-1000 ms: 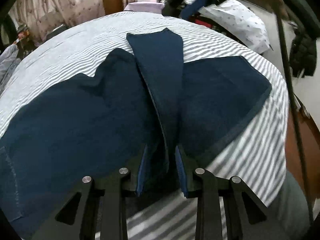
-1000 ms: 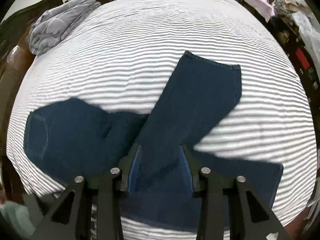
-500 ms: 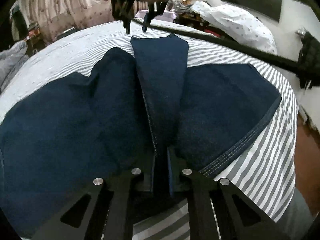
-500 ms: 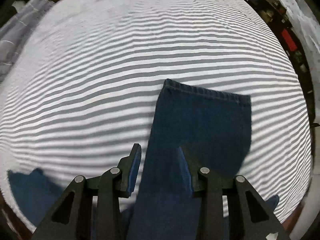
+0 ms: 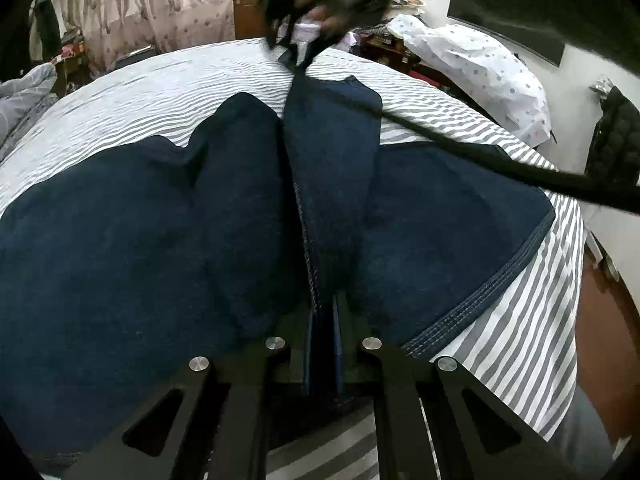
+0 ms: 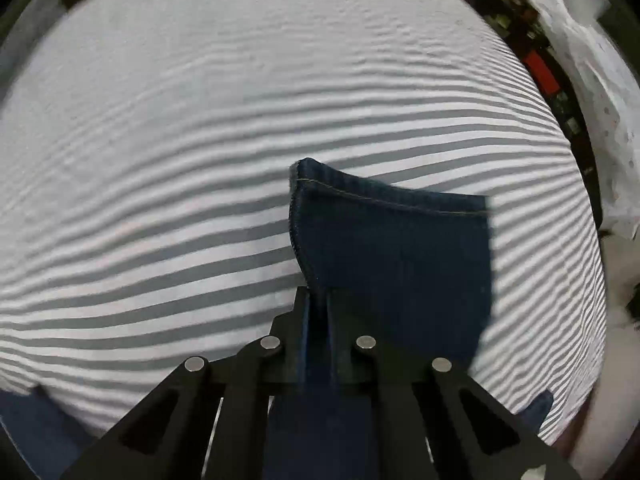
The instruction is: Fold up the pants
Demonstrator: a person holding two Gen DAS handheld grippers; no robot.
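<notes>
Dark blue pants lie spread on a grey-and-white striped bed. One leg is folded back over the rest and runs away from me. My left gripper is shut on the near end of that leg's seam edge. My right gripper is shut on the same leg near its hem, lifting the hem corner above the sheet. In the left wrist view the right gripper shows at the far end of the leg, held by a hand.
A black cable crosses over the pants on the right. A white dotted cloth pile and a dark jacket lie beyond the bed's right edge. A grey blanket sits at the far left.
Both grippers have closed on the folded leg. The right gripper moved out along the leg to the hem end and lifted it.
</notes>
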